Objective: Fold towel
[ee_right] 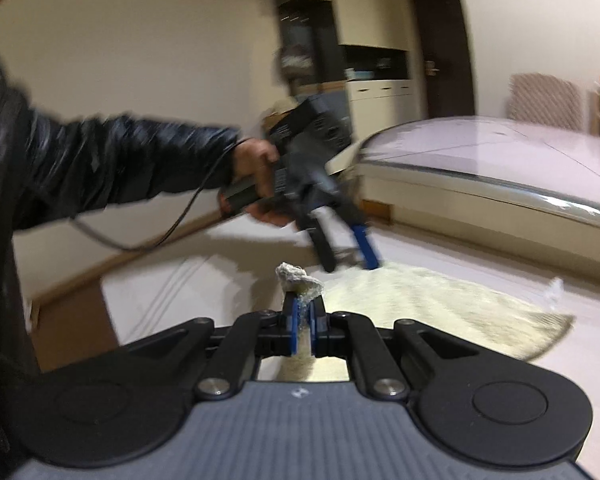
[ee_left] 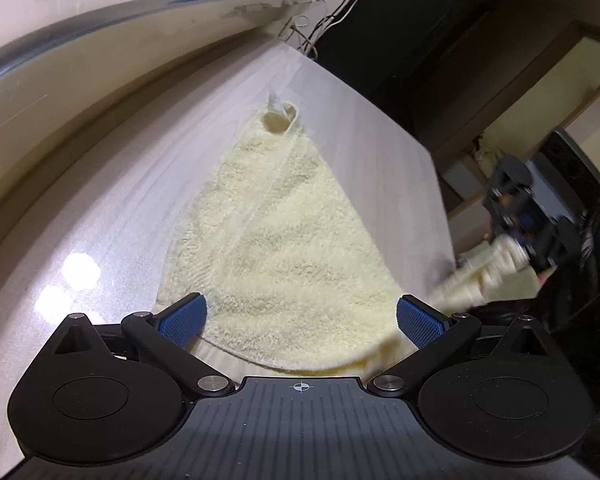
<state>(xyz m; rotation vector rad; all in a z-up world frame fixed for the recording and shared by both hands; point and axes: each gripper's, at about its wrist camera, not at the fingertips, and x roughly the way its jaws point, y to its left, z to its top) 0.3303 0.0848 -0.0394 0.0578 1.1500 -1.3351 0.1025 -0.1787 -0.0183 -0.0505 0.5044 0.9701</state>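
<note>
A corner of the pale yellow towel (ee_right: 400, 304) is pinched between the closed fingers of the right gripper (ee_right: 302, 326) and lifted off the worktop (ee_left: 112, 216). The left gripper (ee_left: 302, 316) is held wide apart, empty, above the towel's near edge. The rest of the towel is spread flat on the worktop.

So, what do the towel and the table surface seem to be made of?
Towel: pale yellow terry cloth, probably cotton; its looped, fluffy pile shows and it drapes limply from the right claw. Table: smooth, glossy pale top, perhaps laminate with faint wood grain; it reflects lamps.
</note>
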